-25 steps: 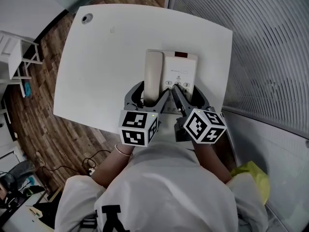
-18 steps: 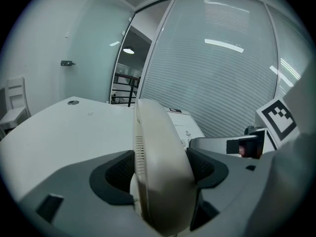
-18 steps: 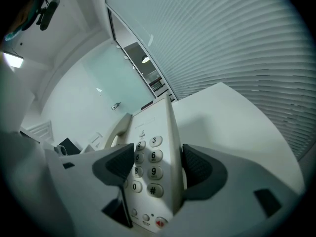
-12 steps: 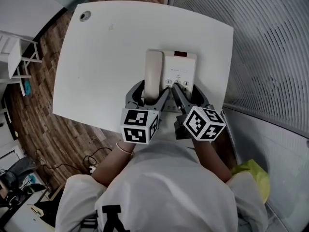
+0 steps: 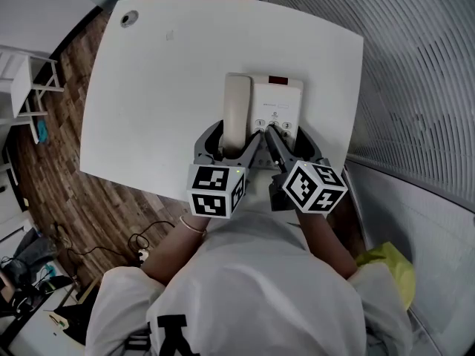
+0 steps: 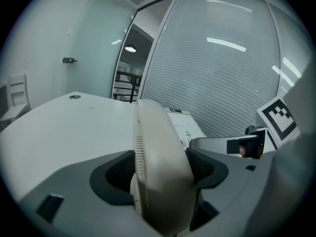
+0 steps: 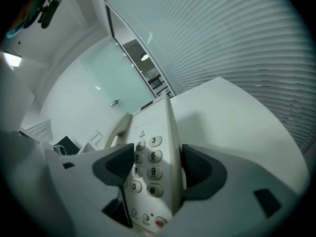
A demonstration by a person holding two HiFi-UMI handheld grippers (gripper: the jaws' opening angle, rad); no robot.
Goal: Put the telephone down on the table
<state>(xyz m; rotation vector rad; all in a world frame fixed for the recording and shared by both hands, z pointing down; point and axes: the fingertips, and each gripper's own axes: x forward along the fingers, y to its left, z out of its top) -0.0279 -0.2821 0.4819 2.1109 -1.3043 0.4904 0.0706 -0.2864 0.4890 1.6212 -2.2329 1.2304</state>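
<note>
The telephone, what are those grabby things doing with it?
A person holds a hand-held gripper in each hand. The left hand-held gripper is clamped on the handset, and the right hand-held gripper is clamped on the keypad side of the telephone. The telephone is over the white table, near the edge by the person; whether it touches the table can't be told.

Near edge of telephone [image 5: 278, 102], hidden under left claw [image 5: 228, 148] and right claw [image 5: 289, 145].

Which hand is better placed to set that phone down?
Probably the right gripper: its jaws clamp the telephone base, while the left gripper grips only the handset resting on it.
</note>
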